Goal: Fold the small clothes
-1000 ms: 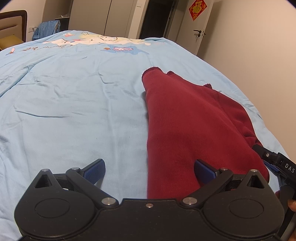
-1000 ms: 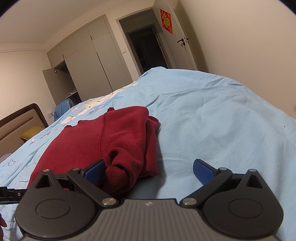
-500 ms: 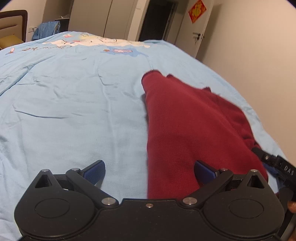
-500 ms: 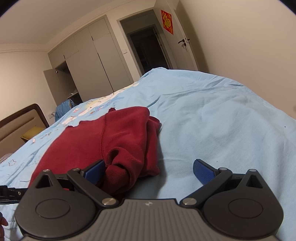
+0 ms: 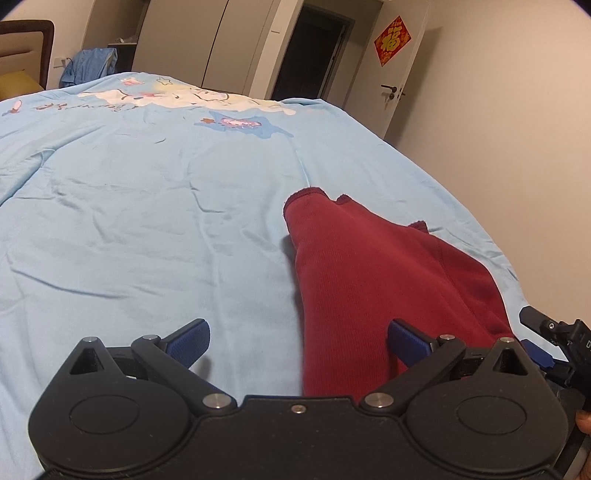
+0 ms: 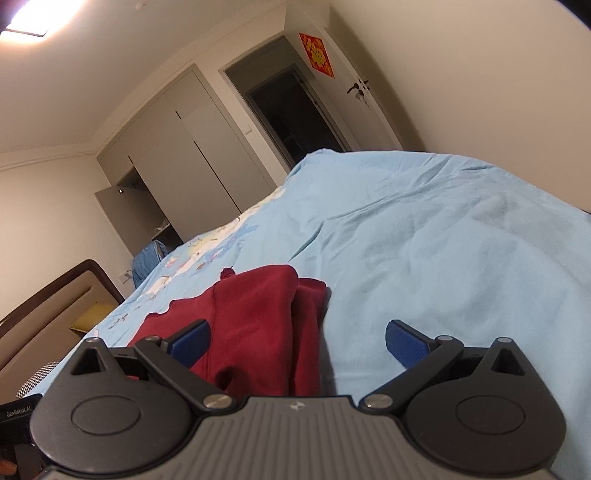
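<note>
Left wrist view: a dark red garment (image 5: 373, 288) is seen lying partly folded on a light blue bedspread (image 5: 147, 229), near the edge closest to the wall. The left gripper (image 5: 297, 339) is held low at the garment's near end, its jaws spread wide and nothing gripped between them; one blue pad (image 5: 406, 338) rests over the red cloth and the other over bare sheet. At the right edge of this view, part of the right gripper's black body is glimpsed.

From the right wrist view, the right gripper (image 6: 295, 339) is likewise shown released, with the bunched side of the garment (image 6: 258, 332) lying between its pads. Compared with a second ago, this camera is tilted upward: the ceiling light (image 6: 33, 18) and more of the wardrobe (image 6: 184, 166) are now taken in, and the garment is pushed lower in the frame. The left view is changed much less, though it too is lifted a little. The cloth itself appears undisturbed.

A fold is judged to be finished or paused, with both tools drawn off the fabric. Whether another fold is needed cannot be settled, though the thick right side looks uneven.
</note>
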Motion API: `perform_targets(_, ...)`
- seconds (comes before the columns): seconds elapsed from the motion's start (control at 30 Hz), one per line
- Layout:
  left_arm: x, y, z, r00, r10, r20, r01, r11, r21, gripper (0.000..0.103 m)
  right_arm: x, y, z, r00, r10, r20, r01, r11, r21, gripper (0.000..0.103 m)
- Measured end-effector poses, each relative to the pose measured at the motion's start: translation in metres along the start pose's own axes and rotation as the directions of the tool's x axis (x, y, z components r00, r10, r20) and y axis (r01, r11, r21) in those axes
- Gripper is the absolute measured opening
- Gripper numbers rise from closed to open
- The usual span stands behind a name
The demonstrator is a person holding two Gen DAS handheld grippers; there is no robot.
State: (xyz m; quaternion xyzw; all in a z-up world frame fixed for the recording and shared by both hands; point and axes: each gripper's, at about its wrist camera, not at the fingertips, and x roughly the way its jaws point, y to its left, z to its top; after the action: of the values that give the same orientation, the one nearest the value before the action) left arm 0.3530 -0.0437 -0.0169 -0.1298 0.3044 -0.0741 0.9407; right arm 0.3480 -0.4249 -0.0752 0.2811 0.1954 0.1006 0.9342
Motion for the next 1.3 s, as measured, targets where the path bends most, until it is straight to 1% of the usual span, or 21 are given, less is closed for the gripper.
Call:
perform_targets(0.07,0.008,0.001,0.008,1.0,-0.002,-0.008,0.002,1.0,-0.006,0.102,0.011,0.002,0.006,1.0,-0.007,-0.017,0.006,1.0,-0.014,0.1)
perform_targets(0.13,0.016,0.002,0.015,1.0,-0.019,-0.021,0.018,1.0,-0.018,0.102,0.021,0.004,0.01,0.999,-0.004,-0.032,0.003,0.999,-0.035,0.091)
perform_targets(0.17,0.021,0.002,0.017,0.999,-0.029,-0.03,0.028,0.999,-0.027,0.102,0.026,0.005,0.011,0.999,0.0,-0.042,-0.002,0.999,-0.043,0.089)
perform_targets(0.23,0.028,0.004,0.02,0.998,-0.044,-0.048,0.042,0.998,-0.043,0.102,0.033,0.007,0.011,0.999,0.005,-0.047,-0.008,0.998,-0.063,0.077)
perform_targets(0.27,0.032,0.003,0.021,0.997,-0.051,-0.058,0.048,0.998,-0.051,0.102,0.035,0.009,0.008,0.999,0.009,-0.053,-0.013,0.997,-0.077,0.074)
perform_targets(0.3,0.034,0.003,0.02,0.996,-0.058,-0.066,0.054,0.997,-0.056,0.102,0.037,0.009,0.006,0.998,0.011,-0.058,-0.016,0.996,-0.087,0.067)
perform_targets(0.33,0.036,0.003,0.02,0.995,-0.065,-0.075,0.061,0.996,-0.06,0.102,0.038,0.009,0.003,0.998,0.015,-0.064,-0.021,0.995,-0.096,0.058)
perform_targets(0.43,0.04,0.005,0.018,0.992,-0.084,-0.095,0.077,0.994,-0.075,0.102,0.04,0.008,-0.006,0.996,0.036,-0.078,-0.044,0.994,-0.099,0.044)
perform_targets(0.63,0.043,0.02,0.022,0.98,-0.155,-0.124,0.139,0.982,-0.126,0.102,0.037,-0.001,-0.011,0.994,0.077,-0.076,-0.08,0.996,-0.043,0.031)
perform_targets(0.67,0.044,0.022,0.024,0.979,-0.165,-0.124,0.148,0.98,-0.133,0.101,0.036,-0.004,-0.011,0.993,0.087,-0.074,-0.089,0.996,-0.028,0.03)
perform_targets(0.7,0.044,0.024,0.024,0.976,-0.179,-0.124,0.161,0.977,-0.141,0.097,0.037,-0.006,-0.011,0.993,0.096,-0.073,-0.098,0.995,-0.014,0.028)
perform_targets(0.73,0.045,0.027,0.025,0.971,-0.201,-0.127,0.182,0.972,-0.152,0.093,0.036,-0.008,-0.011,0.992,0.104,-0.071,-0.104,0.995,-0.001,0.028)
perform_targets(0.83,0.05,0.03,0.026,0.956,-0.259,-0.138,0.229,0.953,-0.198,0.085,0.036,-0.01,-0.012,0.992,0.111,-0.066,-0.11,0.994,0.008,0.027)
perform_targets(0.87,0.052,0.031,0.026,0.953,-0.269,-0.139,0.238,0.949,-0.207,0.084,0.036,-0.009,-0.013,0.992,0.11,-0.064,-0.11,0.994,0.006,0.027)
perform_targets(0.97,0.057,0.03,0.024,0.946,-0.292,-0.142,0.256,0.94,-0.224,0.076,0.036,-0.009,-0.013,0.992,0.109,-0.059,-0.109,0.994,0.003,0.028)
perform_targets(1.07,0.061,0.029,0.022,0.936,-0.32,-0.143,0.278,0.926,-0.254,0.061,0.037,-0.008,-0.016,0.993,0.104,-0.055,-0.105,0.994,-0.004,0.028)
perform_targets(1.1,0.063,0.029,0.021,0.933,-0.331,-0.144,0.286,0.921,-0.264,0.052,0.036,-0.008,-0.017,0.993,0.103,-0.055,-0.103,0.995,-0.006,0.028)
perform_targets(1.17,0.062,0.026,0.022,0.936,-0.319,-0.146,0.273,0.924,-0.269,0.049,0.035,-0.007,-0.018,0.994,0.101,-0.052,-0.101,0.995,-0.009,0.028)
perform_targets(1.23,0.059,0.02,0.023,0.944,-0.299,-0.143,0.259,0.935,-0.242,0.042,0.035,-0.007,-0.018,0.994,0.099,-0.05,-0.1,0.995,-0.012,0.028)
perform_targets(1.3,0.054,0.013,0.024,0.953,-0.271,-0.139,0.24,0.949,-0.202,0.039,0.033,-0.006,-0.019,0.994,0.099,-0.048,-0.1,0.995,-0.015,0.028)
